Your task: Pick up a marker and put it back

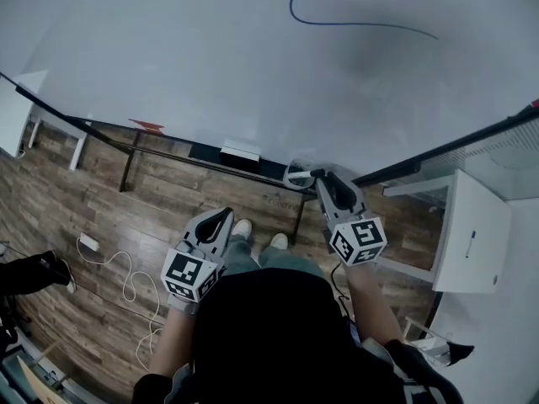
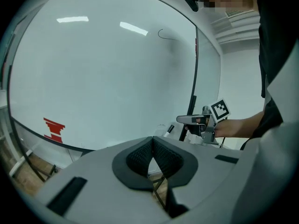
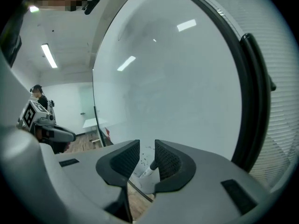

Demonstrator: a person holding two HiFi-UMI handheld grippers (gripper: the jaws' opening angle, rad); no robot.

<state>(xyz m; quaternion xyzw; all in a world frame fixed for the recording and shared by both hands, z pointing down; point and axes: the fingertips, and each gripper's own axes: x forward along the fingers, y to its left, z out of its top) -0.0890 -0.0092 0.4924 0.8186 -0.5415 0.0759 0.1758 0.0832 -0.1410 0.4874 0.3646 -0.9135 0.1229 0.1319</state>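
The right gripper (image 3: 147, 147) has its jaws apart on either side of the dark-capped marker (image 3: 150, 167). The marker stands tilted in a clear cup (image 3: 141, 184) at the whiteboard's (image 3: 177, 87) lower edge. I cannot tell whether a jaw touches it. Bare board spreads above, and its black frame (image 3: 254, 106) is close on the right. The left gripper (image 2: 152, 143), jaws together on nothing, hangs back over the wooden floor (image 1: 101, 217).

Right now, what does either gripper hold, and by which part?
Nothing. Left gripper shut, empty; right gripper open, the marker ahead of its jaws, ungripped.
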